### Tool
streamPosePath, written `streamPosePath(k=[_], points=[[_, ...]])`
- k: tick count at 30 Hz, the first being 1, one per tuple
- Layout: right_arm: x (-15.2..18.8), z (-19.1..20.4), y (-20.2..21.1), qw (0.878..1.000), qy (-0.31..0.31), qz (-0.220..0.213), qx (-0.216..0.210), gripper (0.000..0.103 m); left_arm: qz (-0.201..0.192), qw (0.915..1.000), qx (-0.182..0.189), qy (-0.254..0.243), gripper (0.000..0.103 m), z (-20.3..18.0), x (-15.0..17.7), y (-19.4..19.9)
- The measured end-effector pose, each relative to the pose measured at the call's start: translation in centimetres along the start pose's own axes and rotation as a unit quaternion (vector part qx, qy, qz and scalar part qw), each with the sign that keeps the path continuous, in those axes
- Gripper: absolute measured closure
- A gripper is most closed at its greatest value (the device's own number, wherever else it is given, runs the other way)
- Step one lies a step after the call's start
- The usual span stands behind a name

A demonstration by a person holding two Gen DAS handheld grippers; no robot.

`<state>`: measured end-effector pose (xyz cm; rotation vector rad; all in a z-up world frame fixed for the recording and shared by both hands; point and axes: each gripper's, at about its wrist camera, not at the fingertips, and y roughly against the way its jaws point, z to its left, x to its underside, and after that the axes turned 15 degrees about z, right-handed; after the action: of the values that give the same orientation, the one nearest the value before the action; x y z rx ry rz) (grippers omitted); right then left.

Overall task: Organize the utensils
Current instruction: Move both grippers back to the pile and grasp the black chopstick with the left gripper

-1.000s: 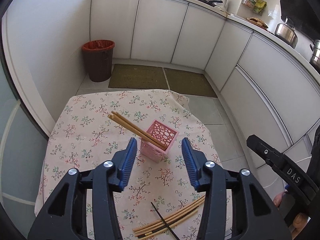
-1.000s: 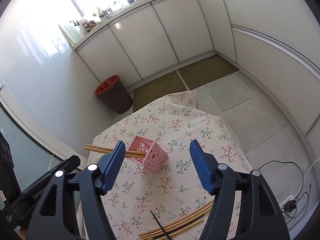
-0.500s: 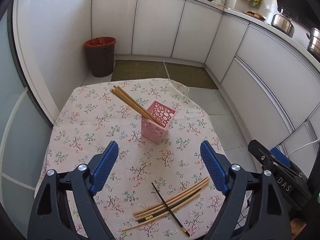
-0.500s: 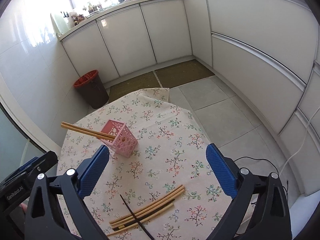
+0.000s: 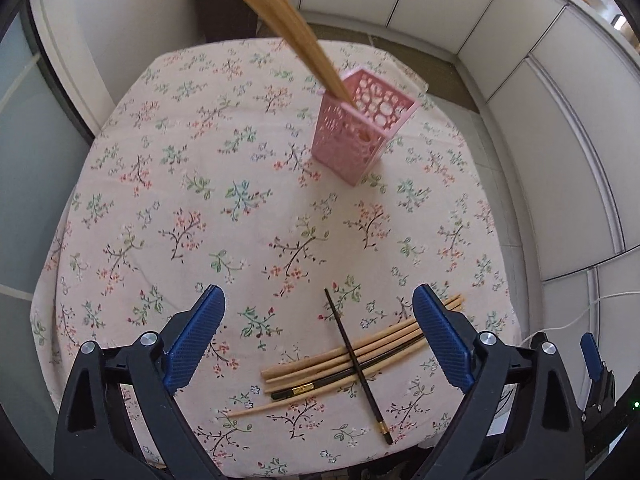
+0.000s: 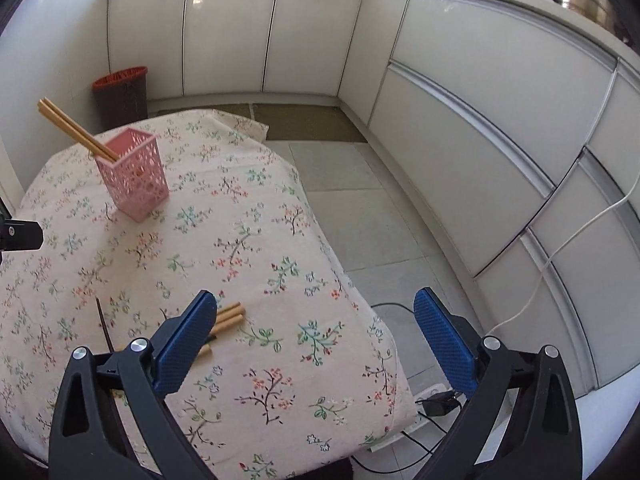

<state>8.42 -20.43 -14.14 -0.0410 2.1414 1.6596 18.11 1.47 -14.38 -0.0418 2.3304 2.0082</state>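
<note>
I can read no text, label, brand or number anywhere in my two views; the gold bands on the black chopsticks are too small to make out.

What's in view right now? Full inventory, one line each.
Pink perforated plastic holder: 1, pink, far side of table.
Wooden chopsticks in holder: 2, tan, leaning out.
Loose wooden chopsticks: about 4, tan, near edge.
Black chopsticks: 2, black, crossed in that pile.
Floral tablecloth: 1, cream, covering table.
Bin: 1, brown with red rim, floor.
Left gripper: black with blue pads, opening, nothing between.
Right gripper: open, empty.
</note>
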Motion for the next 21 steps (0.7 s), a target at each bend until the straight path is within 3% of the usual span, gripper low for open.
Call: streamPosePath(k=[3,6,9,11,13,21], points=[[0.1,-0.8,-2.1,0.999,-0.007,0.043,0.001,0.007,0.044,0.9989,0.005,0.016,0.014,0.6,-0.1,-2.8],[0.0,-1.8,-2.7,0.998,-0.027,0.057,-0.009,0.007,0.076,0.9962,0.025,0.035,0.022,1.0,-0.3,-4.5],[0.0,-2.3,-3.3,0.996,-0.041,0.077,-0.025,0.007,0.088,0.9946,0.038,0.040,0.034,1.0,-0.4,-5.3],[0.0,-2.4,-3.8,0.994,-0.044,0.090,-0.033,0.007,0.102,0.9929,0.047,0.040,0.049,0.8,-0.4,-6.2],[0.0,-2.4,-4.1,0.993,-0.044,0.099,-0.037,0.007,0.123,0.9902,0.053,0.039,0.055,0.4,-0.5,-7.1],[-0.2,-3.6,-4.8,0.989,-0.069,0.118,-0.053,0.007,0.133,0.9893,0.047,0.039,0.061,-0.8,-1.0,-8.4]])
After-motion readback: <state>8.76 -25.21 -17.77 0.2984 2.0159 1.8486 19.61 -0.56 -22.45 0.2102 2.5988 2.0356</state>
